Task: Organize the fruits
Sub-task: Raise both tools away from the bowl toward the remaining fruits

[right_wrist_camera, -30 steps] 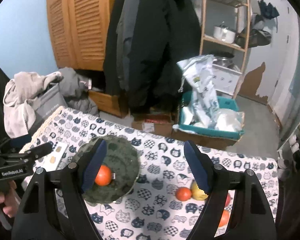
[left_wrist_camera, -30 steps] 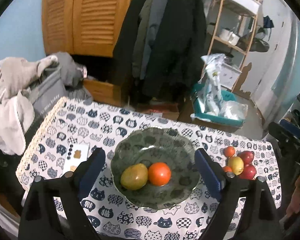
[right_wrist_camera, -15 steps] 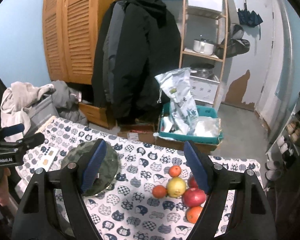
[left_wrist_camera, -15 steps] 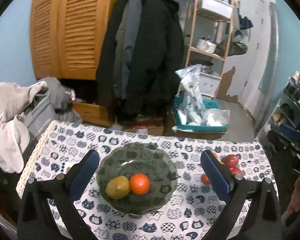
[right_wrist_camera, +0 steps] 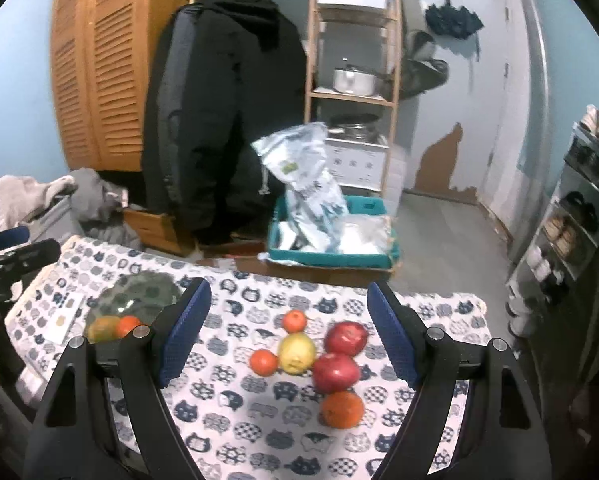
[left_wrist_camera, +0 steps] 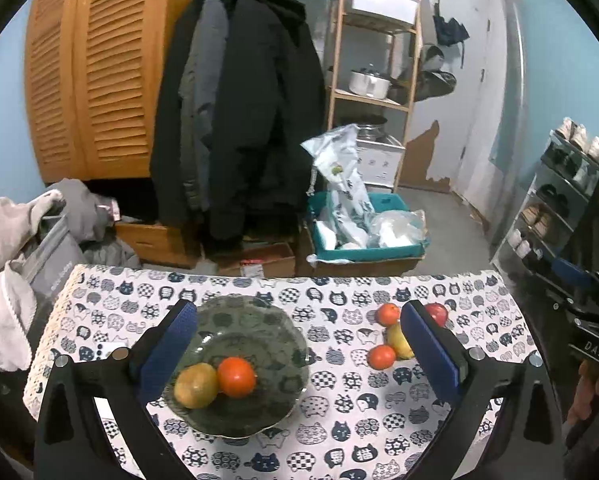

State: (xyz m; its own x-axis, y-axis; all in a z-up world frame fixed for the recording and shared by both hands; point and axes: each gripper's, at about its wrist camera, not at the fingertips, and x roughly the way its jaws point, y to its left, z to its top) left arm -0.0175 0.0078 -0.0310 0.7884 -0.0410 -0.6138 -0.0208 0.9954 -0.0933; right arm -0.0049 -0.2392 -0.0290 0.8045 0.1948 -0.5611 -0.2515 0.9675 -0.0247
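Fruit is sitting in two spots on the cat-print tablecloth (left_wrist_camera: 339,400) right now. We're holding the left gripper (left_wrist_camera: 299,354) over the green glass bowl (left_wrist_camera: 259,320), fingers spread wide with nothing between them, and the bowl is already holding a red-orange tomato (left_wrist_camera: 236,376) touching a yellow-green fruit (left_wrist_camera: 196,385) on its left. We're keeping the right gripper (right_wrist_camera: 287,334) released too, jaws wide apart and empty, hanging above the loose pile on the right side of the table. That pile is showing a yellow pear (right_wrist_camera: 297,352) in the middle, a small orange fruit (right_wrist_camera: 294,321) behind it, another small orange one (right_wrist_camera: 264,362) touching its left side, two red apples (right_wrist_camera: 346,337) (right_wrist_camera: 336,373) on its right, and a bigger orange (right_wrist_camera: 342,409) nearest us, just in front of the lower apple. From the right wrist view we're seeing the bowl off to the far left, well apart from the pile, with a small white card (right_wrist_camera: 65,318) lying beside it. Behind the table, dark coats (left_wrist_camera: 239,112) are hanging next to a wooden louvered cabinet (left_wrist_camera: 91,80), and a teal bin (left_wrist_camera: 363,248) of bags is sitting on the floor.
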